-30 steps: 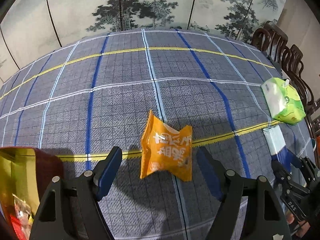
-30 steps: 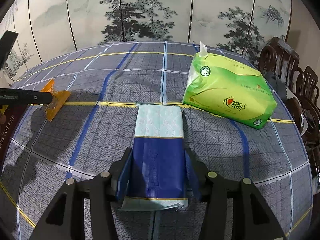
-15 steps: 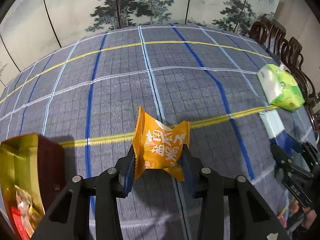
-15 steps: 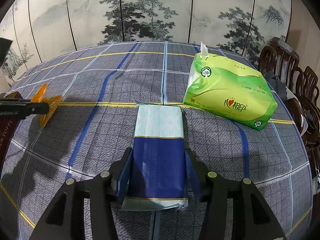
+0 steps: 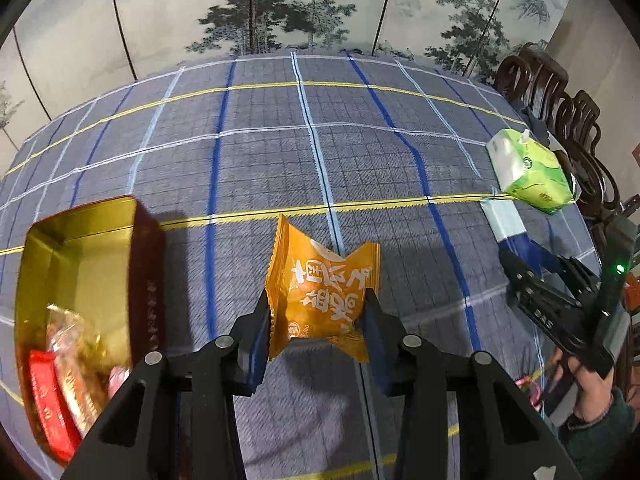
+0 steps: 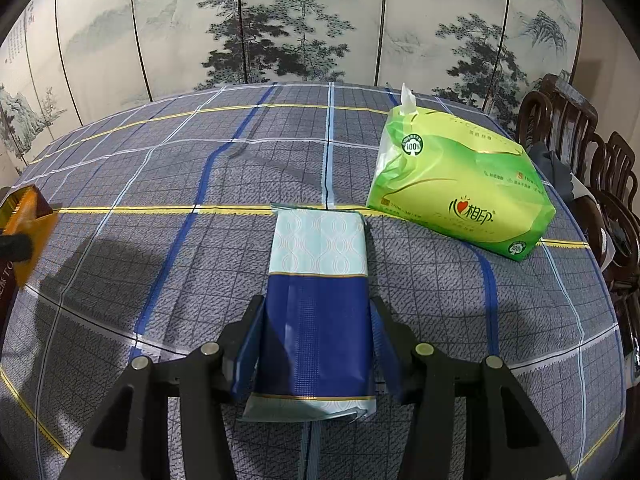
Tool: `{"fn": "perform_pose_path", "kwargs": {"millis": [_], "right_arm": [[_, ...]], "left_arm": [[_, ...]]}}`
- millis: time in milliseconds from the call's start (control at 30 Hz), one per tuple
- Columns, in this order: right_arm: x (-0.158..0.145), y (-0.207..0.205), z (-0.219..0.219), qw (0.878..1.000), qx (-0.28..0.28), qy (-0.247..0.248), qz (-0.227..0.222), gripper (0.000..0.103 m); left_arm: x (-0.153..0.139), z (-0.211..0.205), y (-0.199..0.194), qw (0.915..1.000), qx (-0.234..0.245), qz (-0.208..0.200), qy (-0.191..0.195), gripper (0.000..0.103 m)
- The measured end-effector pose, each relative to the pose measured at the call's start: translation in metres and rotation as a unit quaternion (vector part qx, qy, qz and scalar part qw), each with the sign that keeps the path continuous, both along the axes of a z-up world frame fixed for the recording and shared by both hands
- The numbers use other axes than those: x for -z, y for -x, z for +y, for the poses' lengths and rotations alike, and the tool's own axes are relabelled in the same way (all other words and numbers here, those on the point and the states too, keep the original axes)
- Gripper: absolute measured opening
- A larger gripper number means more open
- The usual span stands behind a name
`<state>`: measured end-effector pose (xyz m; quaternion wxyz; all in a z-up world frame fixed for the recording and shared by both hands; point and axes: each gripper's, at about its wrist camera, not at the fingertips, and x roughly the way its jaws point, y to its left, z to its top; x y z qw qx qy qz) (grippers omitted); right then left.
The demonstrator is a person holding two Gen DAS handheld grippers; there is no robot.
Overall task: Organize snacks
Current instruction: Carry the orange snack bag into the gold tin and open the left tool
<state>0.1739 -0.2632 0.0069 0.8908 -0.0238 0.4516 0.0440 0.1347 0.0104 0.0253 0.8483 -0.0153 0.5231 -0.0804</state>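
My left gripper (image 5: 317,308) is shut on an orange snack packet (image 5: 324,280), held off the checked tablecloth just right of an open gold tin (image 5: 76,216). The tin holds several wrapped snacks (image 5: 60,392). In the right wrist view the orange packet (image 6: 34,228) shows at the far left edge. My right gripper (image 6: 318,320) is shut on the dark end of a blue and pale packet (image 6: 318,240) that lies flat on the cloth. In the left wrist view that gripper (image 5: 532,276) sits low at the right, over the same packet (image 5: 502,220).
A green tissue pack (image 6: 460,184) lies just right of the blue packet, also seen as the tissue pack (image 5: 532,172). Dark wooden chairs (image 6: 580,140) line the table's right side. A painted folding screen (image 6: 280,20) stands behind. A person's hand (image 5: 592,396) holds the right gripper.
The left gripper closed on the orange packet, lifted it off the cloth and carried it left, closer to the gold tin. The right gripper and its blue packet stayed put.
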Motion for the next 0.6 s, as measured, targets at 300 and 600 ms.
{"fn": "perform_pose_path", "kwargs": {"millis": [300, 600], "right_arm": [[0.000, 0.000, 0.000, 1.000, 0.000, 0.000, 0.000, 0.052], [0.000, -0.001, 0.000, 1.000, 0.000, 0.000, 0.000, 0.052]], "left_arm": [[-0.028, 0.033, 0.026, 0.9997, -0.014, -0.013, -0.015, 0.037], [-0.050, 0.086, 0.052, 0.9975, -0.055, -0.028, -0.033, 0.038]]}}
